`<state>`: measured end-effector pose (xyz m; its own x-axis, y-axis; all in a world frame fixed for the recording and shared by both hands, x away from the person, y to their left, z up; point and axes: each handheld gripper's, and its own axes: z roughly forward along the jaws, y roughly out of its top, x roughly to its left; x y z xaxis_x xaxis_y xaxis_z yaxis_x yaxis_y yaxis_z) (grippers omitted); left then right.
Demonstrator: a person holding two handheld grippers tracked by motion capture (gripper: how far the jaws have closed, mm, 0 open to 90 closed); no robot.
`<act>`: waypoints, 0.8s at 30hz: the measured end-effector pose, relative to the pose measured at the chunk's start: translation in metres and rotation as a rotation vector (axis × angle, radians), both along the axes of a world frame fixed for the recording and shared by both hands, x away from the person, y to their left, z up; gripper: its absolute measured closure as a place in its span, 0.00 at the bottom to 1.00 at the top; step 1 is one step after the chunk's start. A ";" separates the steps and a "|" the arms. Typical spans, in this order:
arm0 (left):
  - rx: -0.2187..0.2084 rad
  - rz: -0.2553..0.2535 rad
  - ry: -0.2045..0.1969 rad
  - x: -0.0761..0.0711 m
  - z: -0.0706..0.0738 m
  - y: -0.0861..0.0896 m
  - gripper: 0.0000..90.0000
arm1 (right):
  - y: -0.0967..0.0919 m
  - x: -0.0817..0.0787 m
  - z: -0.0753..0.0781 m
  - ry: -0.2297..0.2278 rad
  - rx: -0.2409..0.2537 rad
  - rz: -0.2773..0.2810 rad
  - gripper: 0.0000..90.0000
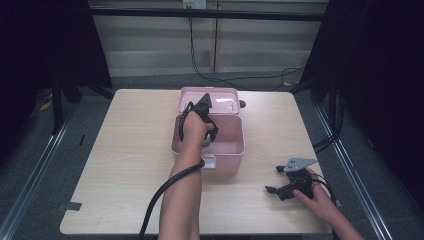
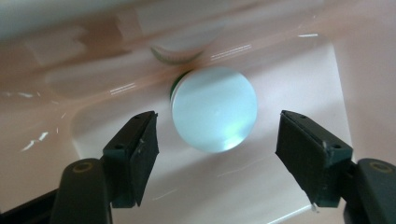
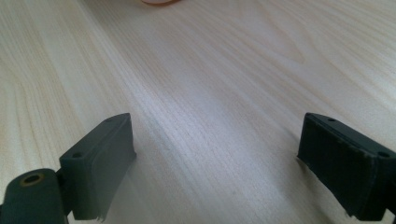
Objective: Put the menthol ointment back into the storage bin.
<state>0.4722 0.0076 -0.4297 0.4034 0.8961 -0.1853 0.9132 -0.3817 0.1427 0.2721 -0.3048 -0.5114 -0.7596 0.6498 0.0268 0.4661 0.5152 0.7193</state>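
A pink plastic box (image 1: 227, 150) with its lid (image 1: 220, 100) tipped open at the back sits on a light wooden table (image 1: 130, 150). The box is near the middle of the table, a bit toward the far edge.

The person's left hand (image 1: 192, 131) reaches down into the pink box from the near side. It holds the left gripper (image 1: 206, 131), which points down inside the box. A black cable (image 1: 165, 190) runs back along the arm from it.

In the left gripper view, the left gripper (image 2: 217, 135) has its two black jaws spread wide apart. Between them, a little farther in, lies a round pale blue-white cap (image 2: 215, 109) on the pink floor of the box (image 2: 280, 70). It looks like the top of a small jar, with a dark green edge (image 2: 175, 84) peeking out behind it. The jaws are not touching it.

The right hand (image 1: 320, 197) rests on the table, to the right of the pink box and closer to the person. It holds the right gripper (image 1: 275, 179), which has a grey three-cornered plate (image 1: 299, 163) on top.

In the right gripper view, the right gripper (image 3: 217, 154) also has its jaws spread wide, with bare wood (image 3: 210, 93) between them. A tiny bit of the pink box (image 3: 159, 2) shows at the top edge.
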 end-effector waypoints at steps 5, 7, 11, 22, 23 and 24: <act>-0.011 -0.007 0.002 -0.002 0.002 0.001 0.27 | 0.000 0.000 0.000 0.000 0.000 0.000 0.11; -0.007 -0.014 0.000 -0.002 0.003 0.001 0.24 | 0.000 0.000 0.000 0.000 0.000 0.000 0.11; -0.008 -0.025 0.012 -0.004 0.005 0.000 0.22 | 0.000 0.000 0.000 0.000 0.000 0.000 0.11; -0.021 -0.039 0.010 -0.009 0.016 -0.002 0.19 | 0.000 0.000 0.000 0.000 0.000 0.000 0.11; -0.023 -0.045 0.010 -0.010 0.018 -0.002 0.19 | 0.000 0.000 0.000 0.000 0.000 0.000 0.11; -0.027 -0.048 0.012 -0.011 0.020 -0.002 0.19 | 0.000 0.000 0.000 0.000 0.000 0.000 0.11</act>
